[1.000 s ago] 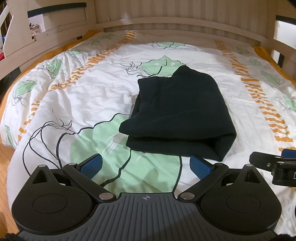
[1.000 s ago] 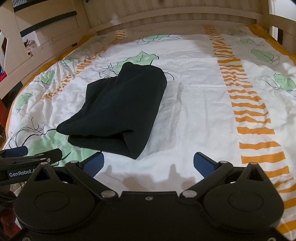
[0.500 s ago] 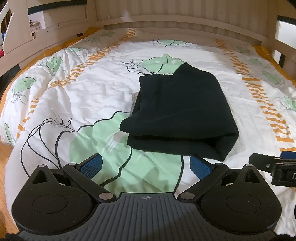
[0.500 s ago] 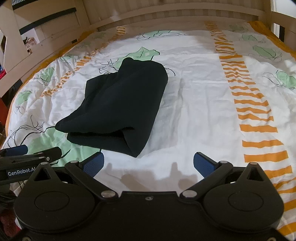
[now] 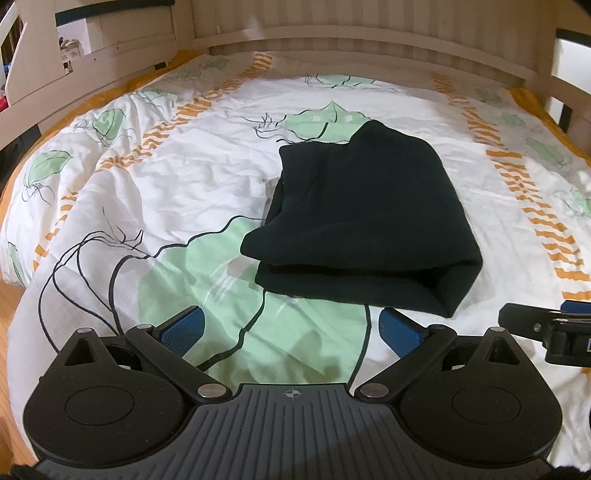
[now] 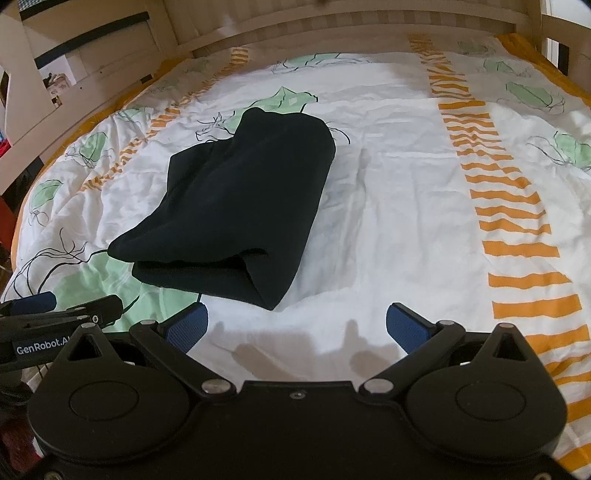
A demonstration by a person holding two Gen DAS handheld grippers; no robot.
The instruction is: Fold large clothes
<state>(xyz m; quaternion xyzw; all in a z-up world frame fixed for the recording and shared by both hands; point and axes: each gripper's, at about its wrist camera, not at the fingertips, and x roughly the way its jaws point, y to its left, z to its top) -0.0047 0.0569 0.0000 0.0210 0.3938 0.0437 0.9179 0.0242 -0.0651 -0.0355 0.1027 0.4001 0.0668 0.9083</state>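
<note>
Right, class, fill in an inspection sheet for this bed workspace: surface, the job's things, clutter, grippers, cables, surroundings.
Surface: bed quilt, white with green leaves and orange stripes, lightly wrinkled.
Job's things: dark garment, folded into a layered bundle, lying on the quilt.
Clutter: nothing seen on the quilt.
Grippers: left gripper and right gripper both have jaws open, empty, short of the garment's near edge.
Cables: nothing seen; the dark lines are print.
Surroundings: pale wooden bed frame round the far sides; wooden floor at left.
</note>
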